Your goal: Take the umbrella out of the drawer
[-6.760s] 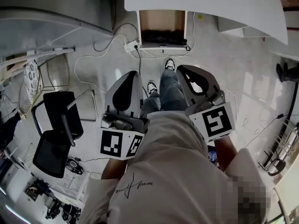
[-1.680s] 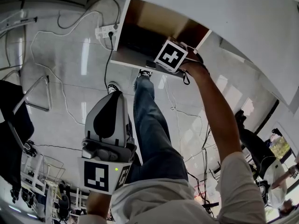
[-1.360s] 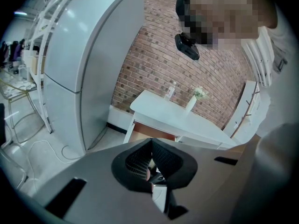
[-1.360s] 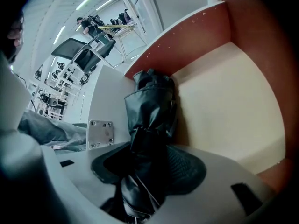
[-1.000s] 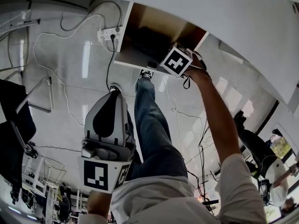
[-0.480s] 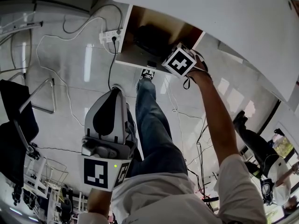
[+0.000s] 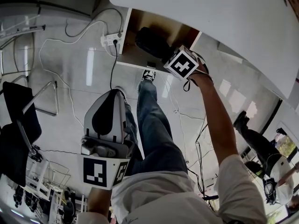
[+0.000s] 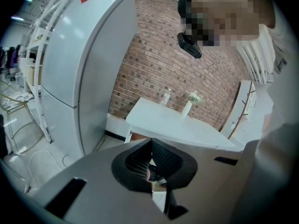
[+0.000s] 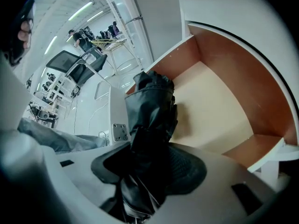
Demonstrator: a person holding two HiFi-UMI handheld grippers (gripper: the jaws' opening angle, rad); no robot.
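Pinching the black folded fabric umbrella [image 9: 152,111], the right gripper [image 9: 149,171] holds it off the floor of the open wood-lined drawer [image 9: 219,73] for lifting out; the left gripper [image 8: 150,164] idles, jaws together, empty.

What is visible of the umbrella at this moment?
The umbrella is black and folded compact, its creased, slightly glossy fabric bunched. The right claw is shut on one end. The rest sticks out past the jaws over the open wooden drawer, apparently lifted off its pale floor. Nothing else visibly touches it.
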